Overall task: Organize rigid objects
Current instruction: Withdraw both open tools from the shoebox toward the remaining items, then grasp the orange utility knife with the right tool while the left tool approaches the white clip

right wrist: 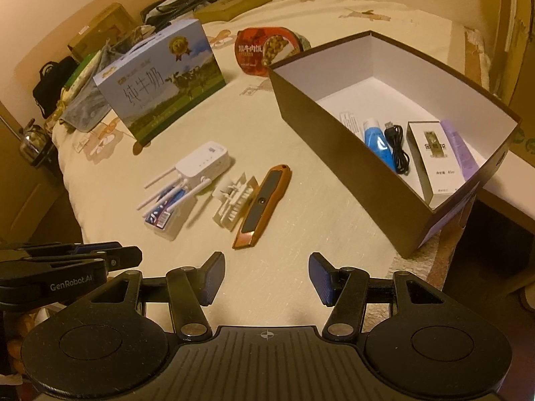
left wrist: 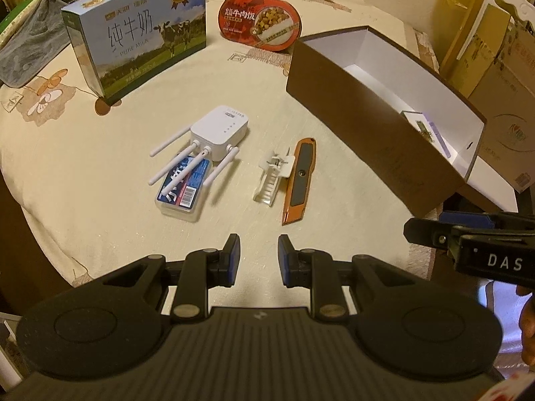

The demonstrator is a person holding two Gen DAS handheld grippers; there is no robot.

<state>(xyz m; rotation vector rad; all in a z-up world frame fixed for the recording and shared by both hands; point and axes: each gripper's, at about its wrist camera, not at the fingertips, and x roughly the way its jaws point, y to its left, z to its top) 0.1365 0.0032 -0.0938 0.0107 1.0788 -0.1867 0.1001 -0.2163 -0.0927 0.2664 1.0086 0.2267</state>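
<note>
A white router with antennas [left wrist: 214, 133] [right wrist: 200, 167] lies on a clear plastic case [left wrist: 184, 190] [right wrist: 164, 215]. Beside it lie a white plastic clip [left wrist: 271, 177] [right wrist: 234, 200] and an orange utility knife [left wrist: 299, 180] [right wrist: 262, 205]. A brown open box [left wrist: 367, 133] [right wrist: 341, 153] stands to the right, holding a blue tube [right wrist: 378, 143], a black cable [right wrist: 398, 150], a white carton [right wrist: 434, 160] and a purple item [right wrist: 459, 150]. My left gripper [left wrist: 259, 257] [right wrist: 127, 254] is open and empty, near of the knife. My right gripper [right wrist: 265, 277] [left wrist: 418, 227] is open and empty.
A blue milk carton [left wrist: 140, 30] [right wrist: 164, 80] and a red food tub [left wrist: 259, 21] [right wrist: 264, 50] stand at the back of the cream tablecloth [left wrist: 100, 153]. Cardboard boxes [left wrist: 495, 67] stand at the right; bags and clutter [right wrist: 83, 77] at the left.
</note>
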